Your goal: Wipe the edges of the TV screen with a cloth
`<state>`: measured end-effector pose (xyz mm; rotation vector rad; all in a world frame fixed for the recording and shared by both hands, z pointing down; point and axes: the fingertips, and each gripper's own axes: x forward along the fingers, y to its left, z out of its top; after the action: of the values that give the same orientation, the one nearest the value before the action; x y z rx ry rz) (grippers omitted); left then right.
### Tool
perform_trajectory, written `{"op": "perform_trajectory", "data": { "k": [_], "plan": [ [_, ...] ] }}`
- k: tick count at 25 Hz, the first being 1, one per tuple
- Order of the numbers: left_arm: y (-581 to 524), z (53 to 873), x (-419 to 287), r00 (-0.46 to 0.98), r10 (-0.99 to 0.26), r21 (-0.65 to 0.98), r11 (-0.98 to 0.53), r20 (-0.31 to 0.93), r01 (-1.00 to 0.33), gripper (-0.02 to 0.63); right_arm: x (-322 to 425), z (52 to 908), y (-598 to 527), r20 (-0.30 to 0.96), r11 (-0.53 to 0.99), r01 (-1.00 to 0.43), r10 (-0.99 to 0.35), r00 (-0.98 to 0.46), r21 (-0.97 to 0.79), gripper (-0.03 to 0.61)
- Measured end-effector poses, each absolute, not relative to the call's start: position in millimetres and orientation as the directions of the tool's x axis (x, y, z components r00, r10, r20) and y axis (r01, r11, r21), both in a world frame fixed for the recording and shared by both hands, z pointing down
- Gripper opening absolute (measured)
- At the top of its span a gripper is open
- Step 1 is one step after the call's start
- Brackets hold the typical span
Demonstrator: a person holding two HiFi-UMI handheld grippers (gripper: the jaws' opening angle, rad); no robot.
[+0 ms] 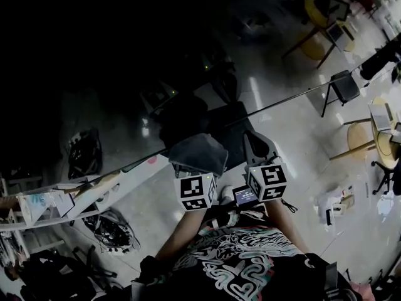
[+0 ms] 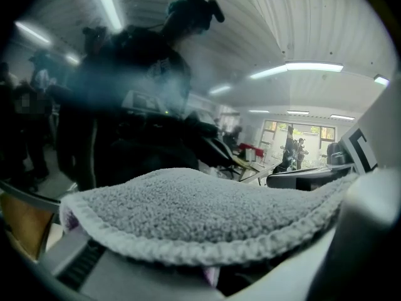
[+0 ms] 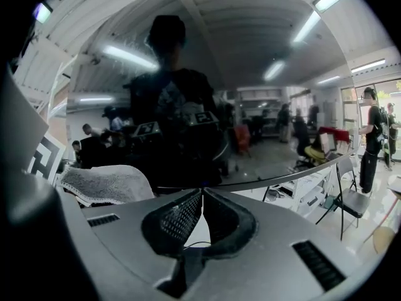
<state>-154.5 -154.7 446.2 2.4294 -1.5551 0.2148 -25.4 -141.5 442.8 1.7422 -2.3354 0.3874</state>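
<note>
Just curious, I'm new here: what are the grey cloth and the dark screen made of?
Cloth: seemingly terry or microfibre, matt, by its nubby loops and stitched rim. TV screen: likely glass or plastic, glossy, since it mirrors ceiling lights.

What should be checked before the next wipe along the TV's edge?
1. The cloth is in the left gripper: ok, it is held and covers the jaws.
2. The cloth is against the edge of the TV screen: cannot tell. In the head view it overlaps the edge, but contact isn't visible.
3. The right gripper is empty: ok, its jaws are together with nothing between them.
4. The right gripper is clear of the cloth: ok, the cloth sits apart, to its left.
5. The edge is clean: cannot tell, because the TV screen is dark and full of reflections.
</note>
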Motion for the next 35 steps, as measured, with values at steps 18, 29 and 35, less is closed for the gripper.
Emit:
{"op": "perform_trajectory", "data": {
  "k": [18, 29, 35],
  "plan": [
    [-161, 452, -150, 0.453, -0.847, 0.135, -0.433, 0.277, -0.891, 0.032, -10, 444, -117, 0.321, 0.103, -0.994, -0.941, -0.11, -0.036, 0.031],
    [-164, 453, -123, 0.421, -0.864, 0.121, -0.404, 0.274, -0.907, 0.032, 16, 448, -129, 0.311, 0.156, -0.987, -0.936, -0.164, -0.05, 0.031],
    [-167, 451, -102, 0.405, -0.87, 0.126, -0.385, 0.282, -0.914, 0.032, 44, 448, -132, 0.316, 0.167, -0.984, -0.932, -0.179, -0.065, 0.031]
  ]
}}
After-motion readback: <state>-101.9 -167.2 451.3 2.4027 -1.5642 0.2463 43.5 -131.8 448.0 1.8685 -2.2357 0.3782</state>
